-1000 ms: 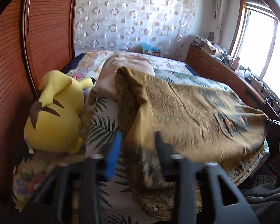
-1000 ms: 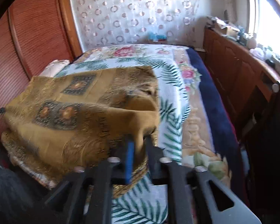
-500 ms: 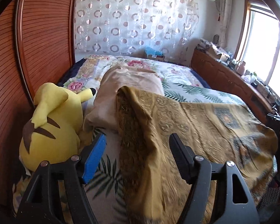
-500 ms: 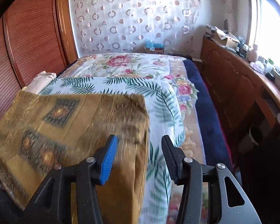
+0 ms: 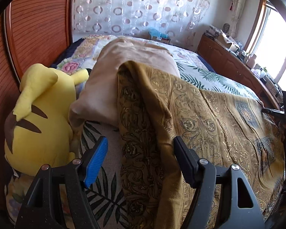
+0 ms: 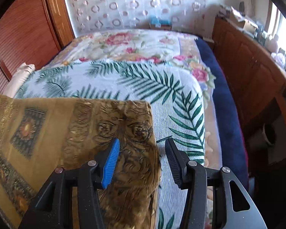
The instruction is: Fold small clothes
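Observation:
A golden-brown patterned cloth (image 5: pixel 209 114) lies spread on the bed, its left edge bunched in a fold that drapes over a beige pillow. My left gripper (image 5: pixel 141 150) is open, its fingers either side of that fold, holding nothing. In the right wrist view the same cloth (image 6: pixel 66 129) lies flat with its right corner near me. My right gripper (image 6: pixel 143 152) is open above that corner and the palm-leaf sheet (image 6: pixel 143 80), holding nothing. The right gripper also shows in the left wrist view (image 5: pixel 278 112) at the cloth's far right edge.
A yellow plush toy (image 5: pixel 38 114) lies left of the beige pillow (image 5: pixel 127 61), against the wooden wall panel (image 5: pixel 38 28). A wooden cabinet (image 6: pixel 247 66) with clutter runs along the bed's right side. A floral quilt (image 6: pixel 133 42) covers the far bed.
Both grippers have opened and let go of the cloth, which has dropped flat onto the bed. Both have drawn back a little from it.

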{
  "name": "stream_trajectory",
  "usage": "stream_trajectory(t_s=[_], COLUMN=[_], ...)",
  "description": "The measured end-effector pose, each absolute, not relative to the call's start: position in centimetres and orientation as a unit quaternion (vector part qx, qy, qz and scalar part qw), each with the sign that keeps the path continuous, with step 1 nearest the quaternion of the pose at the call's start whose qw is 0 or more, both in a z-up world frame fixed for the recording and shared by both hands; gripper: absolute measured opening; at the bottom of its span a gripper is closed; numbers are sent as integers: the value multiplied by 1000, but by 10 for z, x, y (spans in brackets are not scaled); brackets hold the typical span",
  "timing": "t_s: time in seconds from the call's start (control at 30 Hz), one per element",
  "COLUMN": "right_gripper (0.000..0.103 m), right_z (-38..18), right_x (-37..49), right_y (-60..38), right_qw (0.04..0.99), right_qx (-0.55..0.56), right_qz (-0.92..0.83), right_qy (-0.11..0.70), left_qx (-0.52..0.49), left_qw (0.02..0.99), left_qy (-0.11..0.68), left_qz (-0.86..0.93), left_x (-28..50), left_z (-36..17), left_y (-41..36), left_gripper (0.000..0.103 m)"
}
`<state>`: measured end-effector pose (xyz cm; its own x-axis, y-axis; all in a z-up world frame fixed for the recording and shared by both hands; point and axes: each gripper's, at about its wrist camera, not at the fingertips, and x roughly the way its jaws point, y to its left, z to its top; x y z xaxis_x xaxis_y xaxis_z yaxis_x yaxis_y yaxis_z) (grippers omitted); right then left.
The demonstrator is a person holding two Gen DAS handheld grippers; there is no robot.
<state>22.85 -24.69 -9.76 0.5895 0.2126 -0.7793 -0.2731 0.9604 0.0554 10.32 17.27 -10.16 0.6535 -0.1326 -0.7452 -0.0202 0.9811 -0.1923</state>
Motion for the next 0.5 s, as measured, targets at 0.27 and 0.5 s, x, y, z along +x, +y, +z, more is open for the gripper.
stream_trajectory(t_s=[0.27,0.5], right_gripper=[51,6], right_z=[-95,-96], right_x=[233,214], right_y=[-239,-217], right_qw=[888,883], right_qx=[-45,-85], right_qz=[161,194], right_qy=[427,418], left_qx=[-95,-102], left_qw=[896,895], left_qy=[430,426], left_qz=[-48,-90], left_x=[108,105], left_z=[-112,-105], left_y=[167,158], left_gripper=[66,8])
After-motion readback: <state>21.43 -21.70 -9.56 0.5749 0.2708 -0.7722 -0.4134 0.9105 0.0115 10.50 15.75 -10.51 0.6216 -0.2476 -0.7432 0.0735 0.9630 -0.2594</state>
